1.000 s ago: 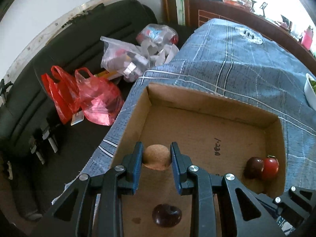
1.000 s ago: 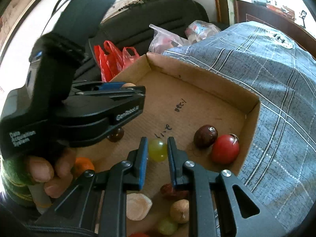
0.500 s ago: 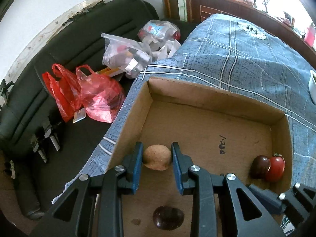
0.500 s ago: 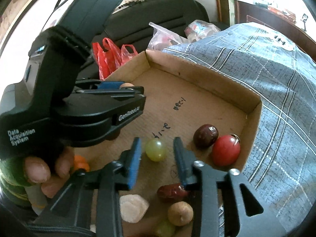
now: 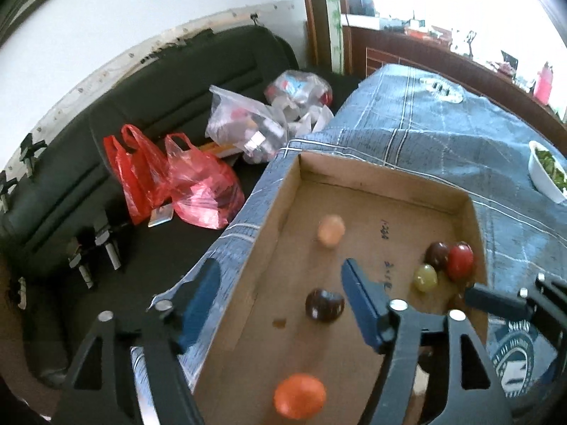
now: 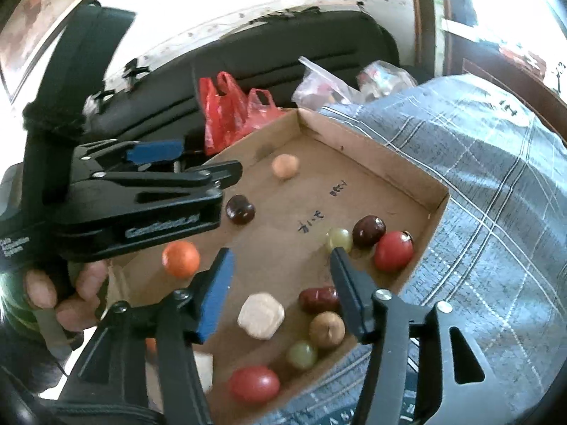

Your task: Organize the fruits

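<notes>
An open cardboard box (image 5: 382, 173) lies on a blue checked cloth. A tan round fruit (image 5: 331, 231) rests loose near the box's far left, with a dark fruit (image 5: 325, 304) and an orange one (image 5: 299, 396) nearer. My left gripper (image 5: 280, 276) hangs open above them, holding nothing. A green grape (image 6: 339, 239) lies against a dark plum (image 6: 368, 231) and a red tomato (image 6: 393, 255) by the right wall. My right gripper (image 6: 280, 258) is open and empty over a pale chunk (image 6: 261, 315), a red date (image 6: 319, 299) and a brown fruit (image 6: 326, 329). The left gripper (image 6: 209, 163) shows at the left.
A black sofa (image 5: 159, 106) beyond the table's left edge carries red plastic bags (image 5: 170, 177) and clear bags (image 5: 255, 124). A white bowl of greens (image 5: 547, 177) sits on the cloth (image 5: 443, 124) at the far right. A person's hand (image 6: 42, 294) holds the left gripper.
Both grippers opened and pulled back. The left one let go of the tan fruit; the right one let go of the green grape, which now lies beside the plum and tomato.
</notes>
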Tool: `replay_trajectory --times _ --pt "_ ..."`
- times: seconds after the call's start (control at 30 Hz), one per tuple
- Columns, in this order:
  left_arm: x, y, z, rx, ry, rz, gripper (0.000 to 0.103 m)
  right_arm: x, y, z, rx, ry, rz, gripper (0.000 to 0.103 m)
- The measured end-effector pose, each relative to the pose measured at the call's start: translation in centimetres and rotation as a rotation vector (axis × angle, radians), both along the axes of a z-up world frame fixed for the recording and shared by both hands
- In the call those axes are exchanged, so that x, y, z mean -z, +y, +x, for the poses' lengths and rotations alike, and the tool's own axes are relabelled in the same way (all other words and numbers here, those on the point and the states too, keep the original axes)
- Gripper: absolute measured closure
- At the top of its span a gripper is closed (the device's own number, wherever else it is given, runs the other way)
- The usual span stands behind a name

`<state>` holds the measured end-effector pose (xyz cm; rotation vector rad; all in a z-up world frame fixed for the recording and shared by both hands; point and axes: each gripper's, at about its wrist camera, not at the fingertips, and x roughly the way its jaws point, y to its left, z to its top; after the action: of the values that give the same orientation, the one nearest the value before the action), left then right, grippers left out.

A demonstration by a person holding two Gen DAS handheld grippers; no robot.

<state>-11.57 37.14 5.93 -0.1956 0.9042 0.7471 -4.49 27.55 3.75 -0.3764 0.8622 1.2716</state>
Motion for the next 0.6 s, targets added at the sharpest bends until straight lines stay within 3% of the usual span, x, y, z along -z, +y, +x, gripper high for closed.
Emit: replay_trajectory --times 0.13,0.4,0.6 --pt "-1.0 -1.5 -2.1 -0.004 -0.037 0.021 0.025 -0.6 -1.3 -0.9 -0.060 -0.032 0.009 0.037" --pt "-2.4 -5.6 -6.6 0.014 -0.088 0.109 0.021 -2.4 -4.8 -3.3 -0.183 -0.122 0.089 0.016" --pt "-2.5 -8.0 -9.5 0.025 -0.093 0.143 0.021 -3.2 -6.8 -5.2 -0.249 -0.223 0.100 0.014"
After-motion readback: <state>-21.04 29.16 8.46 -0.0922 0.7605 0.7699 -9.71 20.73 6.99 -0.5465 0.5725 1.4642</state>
